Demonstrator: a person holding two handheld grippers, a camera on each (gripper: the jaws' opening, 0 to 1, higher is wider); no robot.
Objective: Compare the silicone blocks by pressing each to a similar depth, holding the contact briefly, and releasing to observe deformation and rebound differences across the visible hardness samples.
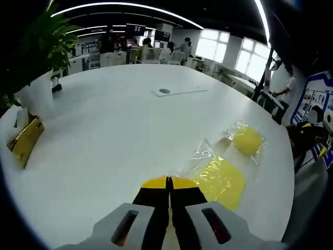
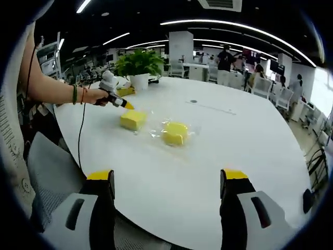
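Two yellow silicone blocks lie on the white round table (image 2: 234, 135), each in clear plastic wrap. In the left gripper view the nearer block (image 1: 221, 179) sits just right of my left gripper (image 1: 167, 182), whose yellow-tipped jaws are shut with nothing between them. The farther block (image 1: 247, 139) lies beyond it. In the right gripper view a hand holds the left gripper (image 2: 127, 105) at the far edge of one block (image 2: 133, 120); whether it touches is unclear. The other block (image 2: 176, 133) lies to its right. My right gripper (image 2: 167, 177) hangs open and empty at the table's near edge.
A potted plant (image 2: 138, 65) in a white pot and a gold box (image 1: 26, 140) stand near the table's rim. A flat sheet with a dark spot (image 1: 177, 91) lies farther across. A grey chair (image 2: 52, 177) stands beside the table. People sit in the background.
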